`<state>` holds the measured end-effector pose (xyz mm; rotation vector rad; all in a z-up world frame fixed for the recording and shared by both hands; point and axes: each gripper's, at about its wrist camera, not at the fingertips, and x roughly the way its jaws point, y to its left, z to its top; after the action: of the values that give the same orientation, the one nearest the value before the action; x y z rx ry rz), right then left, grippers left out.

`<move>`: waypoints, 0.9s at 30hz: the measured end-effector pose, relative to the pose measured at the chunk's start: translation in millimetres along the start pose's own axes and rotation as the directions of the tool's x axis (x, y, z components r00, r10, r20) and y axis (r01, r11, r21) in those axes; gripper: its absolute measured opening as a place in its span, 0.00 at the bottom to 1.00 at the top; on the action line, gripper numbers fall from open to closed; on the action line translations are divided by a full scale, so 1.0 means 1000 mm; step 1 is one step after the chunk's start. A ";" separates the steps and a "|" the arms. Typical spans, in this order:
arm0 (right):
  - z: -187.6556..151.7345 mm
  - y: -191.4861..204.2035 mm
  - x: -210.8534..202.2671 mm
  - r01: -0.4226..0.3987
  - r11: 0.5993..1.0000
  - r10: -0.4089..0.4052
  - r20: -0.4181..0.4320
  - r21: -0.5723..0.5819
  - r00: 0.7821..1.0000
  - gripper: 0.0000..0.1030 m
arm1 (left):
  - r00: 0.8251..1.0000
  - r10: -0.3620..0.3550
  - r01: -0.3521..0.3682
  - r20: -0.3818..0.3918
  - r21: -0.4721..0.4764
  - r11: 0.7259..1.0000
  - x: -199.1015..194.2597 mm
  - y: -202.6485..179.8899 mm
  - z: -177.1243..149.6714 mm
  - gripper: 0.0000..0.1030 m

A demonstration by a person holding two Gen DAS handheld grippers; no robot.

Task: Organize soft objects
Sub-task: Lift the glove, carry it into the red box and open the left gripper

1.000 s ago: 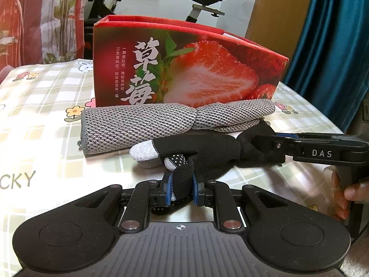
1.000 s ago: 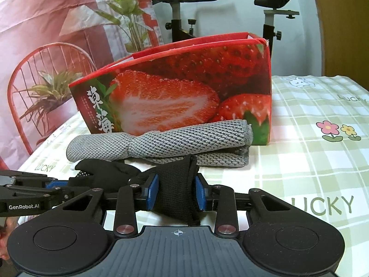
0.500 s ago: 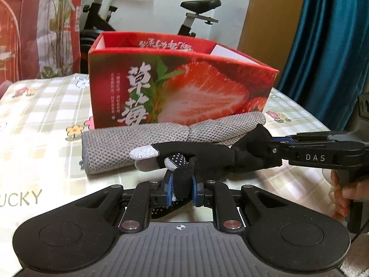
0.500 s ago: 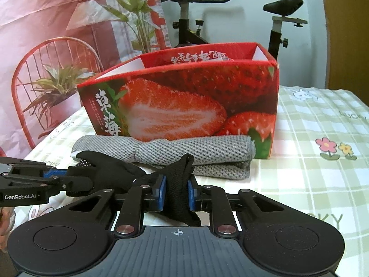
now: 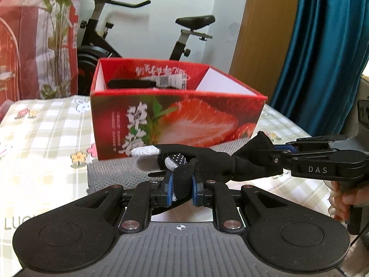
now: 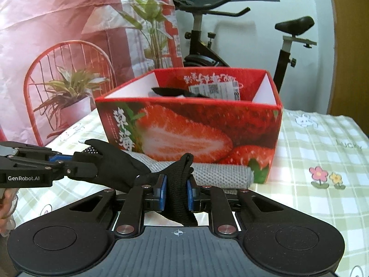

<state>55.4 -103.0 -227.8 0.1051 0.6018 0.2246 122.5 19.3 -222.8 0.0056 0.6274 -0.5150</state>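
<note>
Through the left wrist camera, your left gripper (image 5: 181, 190) has its fingers (image 5: 169, 191) clenched on the finger end of a black glove (image 5: 207, 161); the dotted palm fabric is pinched between the blue pads. The glove's grey fingertips (image 5: 145, 151) stick out to the left. The glove stretches to the right, where your right gripper (image 5: 275, 153) grasps its cuff end, with your hand (image 5: 343, 198) around that handle. The glove hangs clear of the checked cloth (image 5: 46, 127) on the desk, in front of the red strawberry box (image 5: 177, 120). A grey knitted cloth (image 5: 110, 173) lies against the foot of the box. Inside the open box sit a dark item (image 5: 129, 83) and a white label (image 5: 171, 82).

Through the right wrist camera, the fingers (image 6: 189, 192) of your right gripper (image 6: 176, 194) are clamped tight on the glove's (image 6: 120, 164) black cuff, which stands up between the pads. They have just been closing on it. The glove runs leftward to your left gripper (image 6: 79, 159), which holds the other end. The grey knitted cloth (image 6: 221, 175) lies just behind, touching the strawberry box (image 6: 191, 127). An exercise bike (image 6: 207, 53) stands beyond the desk.
</note>
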 end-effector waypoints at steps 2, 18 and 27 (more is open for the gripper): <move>0.007 0.001 -0.005 -0.001 1.000 0.001 0.013 -0.008 1.000 0.16 | 1.000 -0.004 0.004 0.013 0.005 1.000 -0.004 -0.002 0.005 0.16; 0.094 -0.012 -0.003 0.025 0.994 -0.012 0.119 -0.110 0.993 0.16 | 0.994 -0.006 0.004 0.107 0.020 1.000 0.001 0.004 0.080 0.16; 0.137 -0.036 0.077 0.111 0.991 -0.105 0.087 -0.076 0.991 0.16 | 0.997 0.069 -0.070 0.043 0.026 0.997 0.069 0.026 0.124 0.16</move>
<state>202.2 -123.7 -163.8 0.0040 0.5138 0.1384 251.4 -9.1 -164.0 0.0427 0.5767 -0.4554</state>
